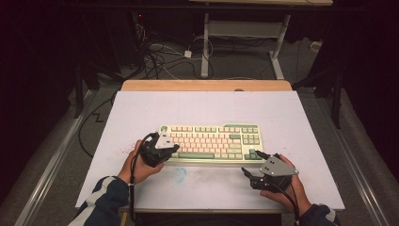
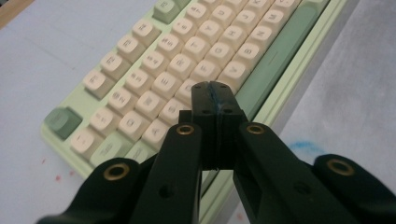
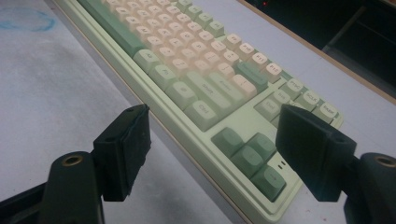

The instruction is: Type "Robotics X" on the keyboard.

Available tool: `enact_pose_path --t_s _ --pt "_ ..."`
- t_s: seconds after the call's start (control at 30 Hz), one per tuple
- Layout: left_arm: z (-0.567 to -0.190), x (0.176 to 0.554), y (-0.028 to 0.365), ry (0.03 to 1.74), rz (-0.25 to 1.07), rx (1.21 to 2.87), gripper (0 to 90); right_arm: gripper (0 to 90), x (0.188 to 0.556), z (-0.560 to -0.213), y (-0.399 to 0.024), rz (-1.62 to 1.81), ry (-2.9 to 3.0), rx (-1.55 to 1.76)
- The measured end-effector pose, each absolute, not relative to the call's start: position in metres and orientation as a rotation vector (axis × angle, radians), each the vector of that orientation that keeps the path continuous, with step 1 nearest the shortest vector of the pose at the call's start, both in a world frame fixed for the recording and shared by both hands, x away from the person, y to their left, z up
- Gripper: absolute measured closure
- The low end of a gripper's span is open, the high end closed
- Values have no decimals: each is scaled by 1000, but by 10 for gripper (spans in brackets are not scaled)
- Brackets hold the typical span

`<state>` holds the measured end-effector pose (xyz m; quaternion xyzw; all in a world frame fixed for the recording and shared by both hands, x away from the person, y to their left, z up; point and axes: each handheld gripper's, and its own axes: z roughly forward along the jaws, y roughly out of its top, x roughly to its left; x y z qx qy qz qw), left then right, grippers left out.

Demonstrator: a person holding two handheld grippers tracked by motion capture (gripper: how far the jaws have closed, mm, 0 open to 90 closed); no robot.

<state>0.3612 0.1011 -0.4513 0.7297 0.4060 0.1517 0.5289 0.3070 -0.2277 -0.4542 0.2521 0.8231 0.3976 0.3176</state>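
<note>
We record a dim room with cables on the floor (image 1: 160, 56) beyond a white-topped bench (image 1: 211, 106), its far edge a strip of bare wood.

Item one: a keyboard (image 1: 211, 141), pale green case, cream keys with green ones at the ends and a green space bar (image 2: 275, 60). It lies flat on the bench between our two hand-held grippers, long side towards us.

Item two: the left hand-held gripper (image 2: 212, 91), clenched, its pads pressed together with nothing between them. The tips hang just above the keyboard's lower letter rows, near its left end; we cannot tell whether they touch a key. In the high view this left hand-held gripper (image 1: 175, 149) sits over the keyboard's near left corner.

Item three: the right hand-held gripper (image 3: 212, 140), released, jaws standing wide apart and holding nothing. The keyboard's right end, with its green arrow keys (image 3: 252, 156), lies just ahead of it and between the jaws' line of sight. In the high view the right hand-held gripper (image 1: 250, 165) rests just beside the keyboard's near right corner.

Item four: a faint blue smudge (image 1: 180, 174) on the bench, between the two hand-held grippers, on our side of the keyboard.
</note>
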Motion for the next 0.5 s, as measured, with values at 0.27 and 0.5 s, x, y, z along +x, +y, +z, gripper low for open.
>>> enact_pose_path --t_s 0.27,0.5 --pt "-451 372 70 926 339 1788 872 273 308 -456 -227 1036 2178 661" --pt "-456 379 53 916 321 1824 872 273 309 -458 -227 1026 2187 655"
